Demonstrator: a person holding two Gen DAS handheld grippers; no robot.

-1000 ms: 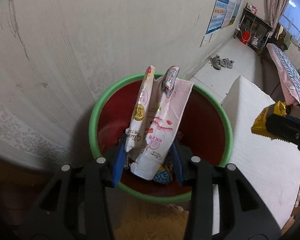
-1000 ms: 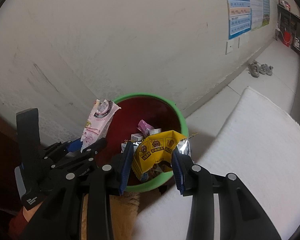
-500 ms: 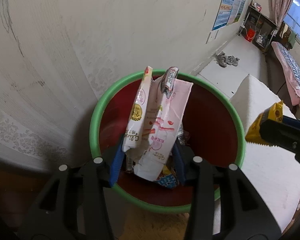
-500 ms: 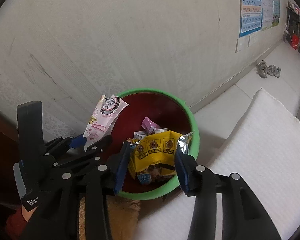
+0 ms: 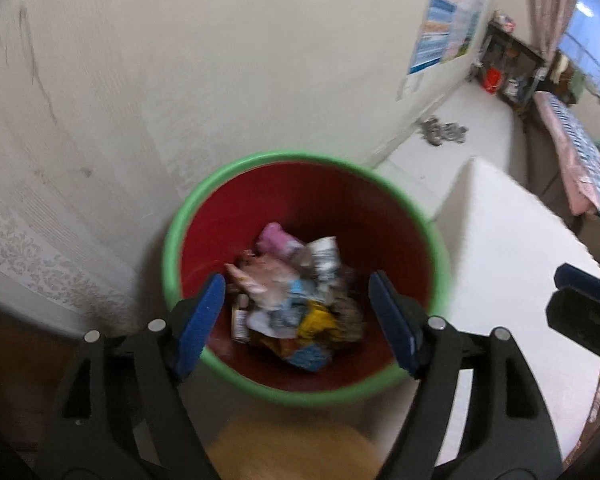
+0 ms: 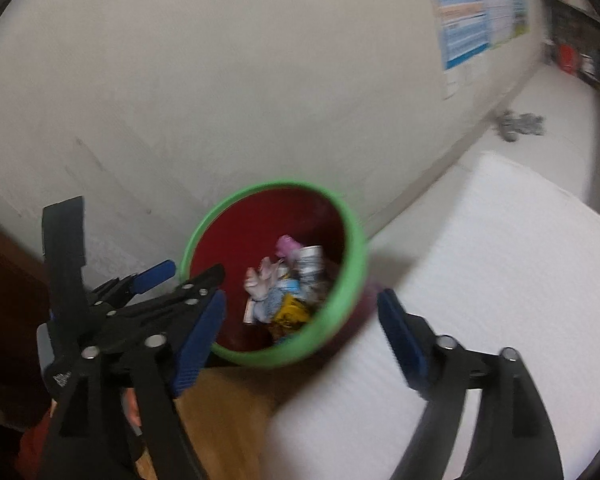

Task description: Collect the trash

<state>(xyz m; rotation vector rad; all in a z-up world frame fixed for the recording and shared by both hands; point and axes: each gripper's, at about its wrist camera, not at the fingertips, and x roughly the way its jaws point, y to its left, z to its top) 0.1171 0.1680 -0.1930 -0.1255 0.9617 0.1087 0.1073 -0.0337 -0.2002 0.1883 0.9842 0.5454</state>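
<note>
The crumpled pile of snack wrappers (image 5: 288,300) lies at the bottom of the round red bin with a green rim (image 5: 172,240), which stands against the pale wall (image 5: 220,60). The left gripper (image 5: 300,316), at the bin's 6 o'clock, and the right gripper (image 6: 300,328), near its 4 o'clock, gape apart, empty. Risk: a low finger could clip the rim and tip the bin onto the white mat (image 6: 500,280).

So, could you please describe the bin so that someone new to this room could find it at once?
Look to the pale wall bearing the blue poster. At its foot, beside the white mat, stands the bin. It is the only round thing there, red inside with a bright green rim, and holds crumpled wrappers.
</note>
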